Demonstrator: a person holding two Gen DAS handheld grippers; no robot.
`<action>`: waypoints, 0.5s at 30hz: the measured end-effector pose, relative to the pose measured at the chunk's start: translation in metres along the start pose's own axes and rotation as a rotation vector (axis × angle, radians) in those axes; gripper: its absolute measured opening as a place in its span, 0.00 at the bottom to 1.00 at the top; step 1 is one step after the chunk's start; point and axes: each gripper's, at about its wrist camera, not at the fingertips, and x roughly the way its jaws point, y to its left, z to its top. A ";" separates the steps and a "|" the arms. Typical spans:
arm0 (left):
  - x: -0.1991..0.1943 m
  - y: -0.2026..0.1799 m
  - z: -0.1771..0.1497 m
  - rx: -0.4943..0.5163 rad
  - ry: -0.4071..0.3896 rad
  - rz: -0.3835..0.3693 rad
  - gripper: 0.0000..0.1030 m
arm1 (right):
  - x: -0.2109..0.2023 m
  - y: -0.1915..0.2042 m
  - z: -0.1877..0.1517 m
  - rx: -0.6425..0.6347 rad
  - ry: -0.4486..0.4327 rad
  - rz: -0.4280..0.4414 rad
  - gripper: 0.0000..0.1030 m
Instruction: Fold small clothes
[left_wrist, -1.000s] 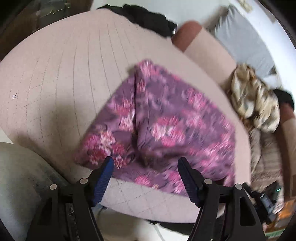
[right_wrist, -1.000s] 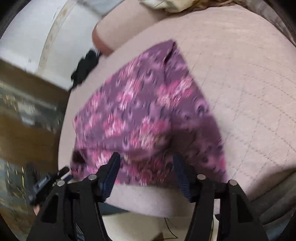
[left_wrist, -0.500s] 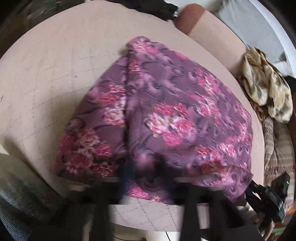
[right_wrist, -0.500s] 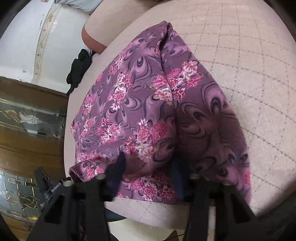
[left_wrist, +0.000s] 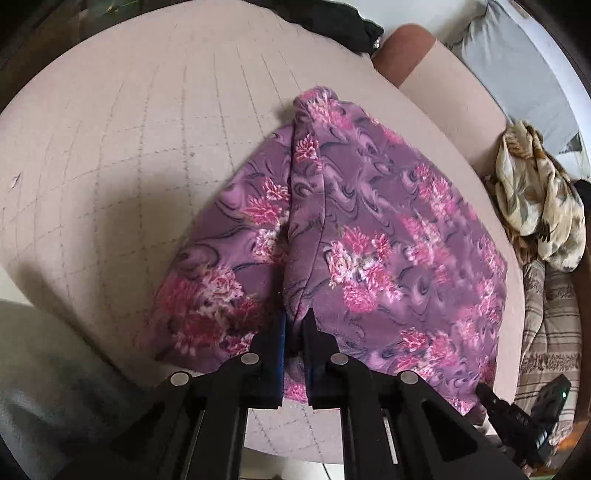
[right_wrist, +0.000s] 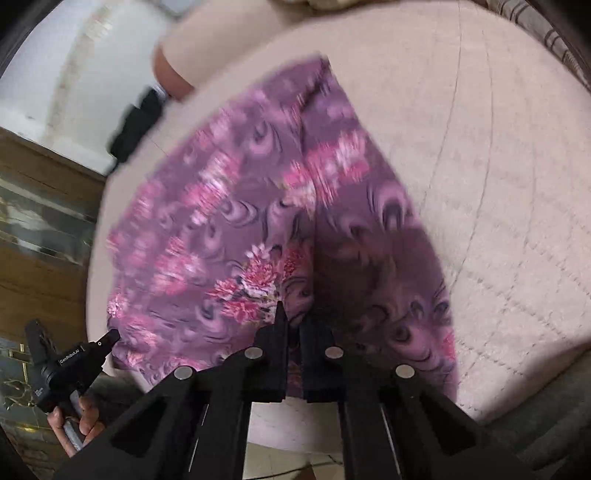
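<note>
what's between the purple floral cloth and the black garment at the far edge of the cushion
Bare quilted cushion: in the left wrist view nothing lies between the purple floral cloth and the black garment. The right wrist view is too blurred to add more.

A beige quilted cushion (left_wrist: 147, 155) fills the middle. At its far edge lies a black garment (left_wrist: 332, 18); off its right side, a crumpled cream patterned cloth (left_wrist: 535, 192) and a grey pillow (left_wrist: 517, 62).

Soft matt purple floral cloth garment (left_wrist: 369, 229), beige quilted fabric cushion (left_wrist: 129, 129) with stitched grid, matt black plastic gripper fingers (left_wrist: 317, 332) with round metal rivets, glossy wood panel (right_wrist: 40, 206)
</note>
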 end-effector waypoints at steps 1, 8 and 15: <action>-0.005 -0.002 0.000 0.017 -0.028 0.009 0.08 | -0.008 0.004 -0.002 -0.028 -0.025 -0.013 0.04; -0.015 -0.009 0.005 0.047 -0.048 0.047 0.21 | -0.007 0.008 0.002 -0.061 -0.029 -0.033 0.16; -0.076 0.011 0.030 0.030 -0.237 0.082 0.79 | -0.092 0.053 -0.008 -0.222 -0.328 -0.005 0.76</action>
